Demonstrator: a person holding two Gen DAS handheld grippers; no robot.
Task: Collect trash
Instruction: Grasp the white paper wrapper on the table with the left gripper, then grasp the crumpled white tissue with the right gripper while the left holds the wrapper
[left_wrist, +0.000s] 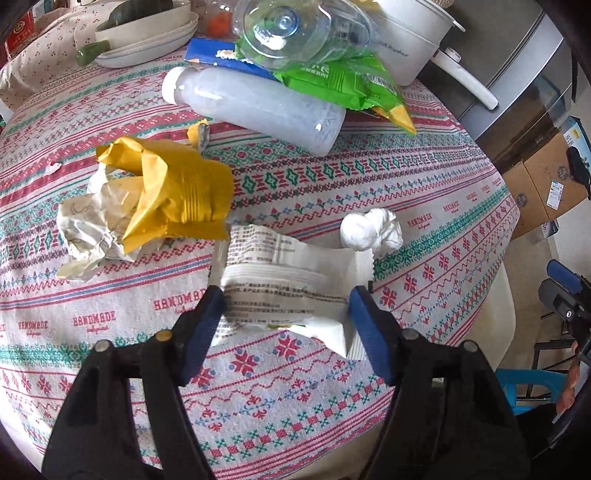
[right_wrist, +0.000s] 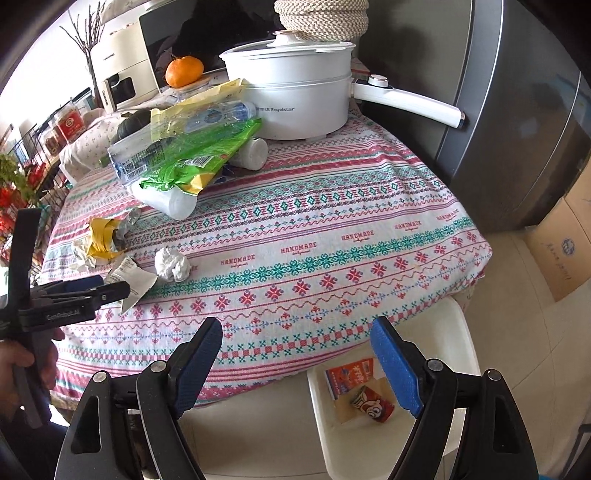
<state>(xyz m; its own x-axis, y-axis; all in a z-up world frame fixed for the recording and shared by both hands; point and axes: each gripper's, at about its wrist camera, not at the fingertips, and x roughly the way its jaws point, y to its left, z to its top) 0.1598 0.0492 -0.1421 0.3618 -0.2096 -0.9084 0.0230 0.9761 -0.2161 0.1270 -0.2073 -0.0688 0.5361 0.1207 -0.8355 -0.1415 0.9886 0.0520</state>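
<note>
On table, near edge: left gripper (left_wrist: 286, 306) straddling printed wrapper (left_wrist: 284, 273); pickup step, grasp not yet closed.
Left fingers (left_wrist: 201, 332) wide, a pad at each side of the wrapper, contact hard to tell; next, I judge: close, lift, carry to white bin (right_wrist: 321, 435) below the edge. Right gripper (right_wrist: 295, 363) wide, holding nothing, above the bin.

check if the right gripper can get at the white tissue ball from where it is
Probably yes. The right gripper hangs open over the table's near edge, and only bare tablecloth lies between it and the white tissue ball; the left gripper works beside it on the printed wrapper.
</note>
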